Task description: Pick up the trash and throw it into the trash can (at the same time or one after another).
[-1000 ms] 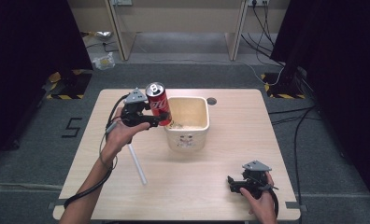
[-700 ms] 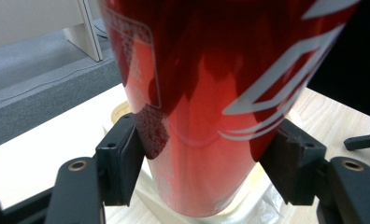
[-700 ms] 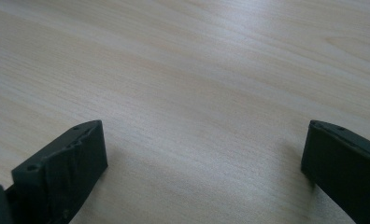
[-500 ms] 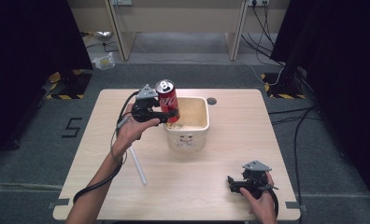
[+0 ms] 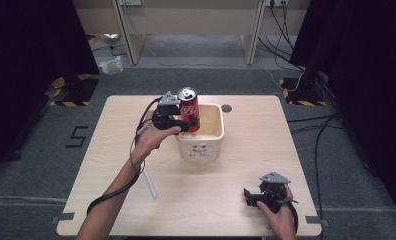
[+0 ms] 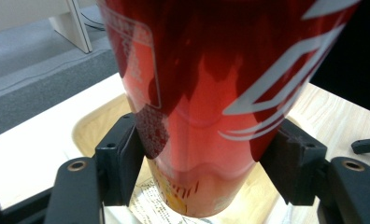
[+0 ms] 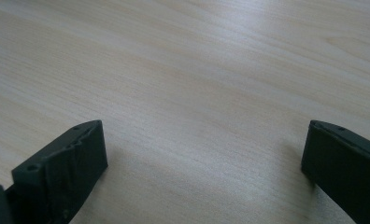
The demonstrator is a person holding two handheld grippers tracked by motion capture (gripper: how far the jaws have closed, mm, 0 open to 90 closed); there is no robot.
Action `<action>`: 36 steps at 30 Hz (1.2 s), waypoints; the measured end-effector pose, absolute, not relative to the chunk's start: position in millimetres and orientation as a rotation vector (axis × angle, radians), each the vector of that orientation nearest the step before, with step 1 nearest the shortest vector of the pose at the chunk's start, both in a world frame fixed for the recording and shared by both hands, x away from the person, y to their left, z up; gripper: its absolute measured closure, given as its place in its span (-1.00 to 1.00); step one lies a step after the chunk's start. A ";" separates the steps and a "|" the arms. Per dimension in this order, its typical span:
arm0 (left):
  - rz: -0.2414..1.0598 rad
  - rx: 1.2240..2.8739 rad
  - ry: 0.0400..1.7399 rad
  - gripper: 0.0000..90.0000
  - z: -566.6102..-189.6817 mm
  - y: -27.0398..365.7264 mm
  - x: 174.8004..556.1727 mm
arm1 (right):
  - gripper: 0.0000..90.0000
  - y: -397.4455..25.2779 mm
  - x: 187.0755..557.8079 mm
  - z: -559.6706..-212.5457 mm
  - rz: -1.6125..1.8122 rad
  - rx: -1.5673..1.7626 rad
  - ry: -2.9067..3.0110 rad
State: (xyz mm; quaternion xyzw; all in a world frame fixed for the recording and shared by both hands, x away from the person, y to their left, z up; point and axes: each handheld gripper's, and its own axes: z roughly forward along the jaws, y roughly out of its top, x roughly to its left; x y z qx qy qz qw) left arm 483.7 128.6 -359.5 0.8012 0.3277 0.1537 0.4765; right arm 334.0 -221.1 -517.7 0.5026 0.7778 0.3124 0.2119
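Note:
A red soda can hangs upright over the left part of a cream square tub near the middle of the table. My left gripper is shut on the can's lower half. In the left gripper view the red soda can sits between both black pads, with the tub's inside below it. My right gripper rests low at the table's front right. It stands open in the right gripper view, with bare wood between its fingers.
A white straw-like tube lies on the table in front of my left forearm. A round hole sits in the tabletop behind the tub. Cables trail across the floor at the right. Wooden table legs stand beyond.
My left gripper has carried the can to the right, from beside the tub's left wall to over its left part. The right gripper has stayed put.

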 end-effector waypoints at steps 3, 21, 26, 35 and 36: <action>0.368 1.976 0.804 -0.26 -364.7 125.7 485.6 | -0.99 -221.1 334.1 -517.7 0.868 1.396 2.161; 0.371 2.037 0.810 -0.28 -380.3 121.9 487.3 | -0.99 -221.0 334.2 -517.9 0.872 1.394 2.162; 0.368 2.028 0.815 -0.29 -381.8 123.4 487.3 | -0.99 -220.7 334.0 -517.8 0.873 1.397 2.163; 0.372 2.030 0.813 -0.29 -381.4 125.1 486.4 | -0.99 -220.8 334.1 -517.9 0.873 1.394 2.165; 0.373 2.028 0.816 -0.29 -381.5 125.4 486.6 | -0.99 -220.8 334.2 -518.1 0.872 1.392 2.164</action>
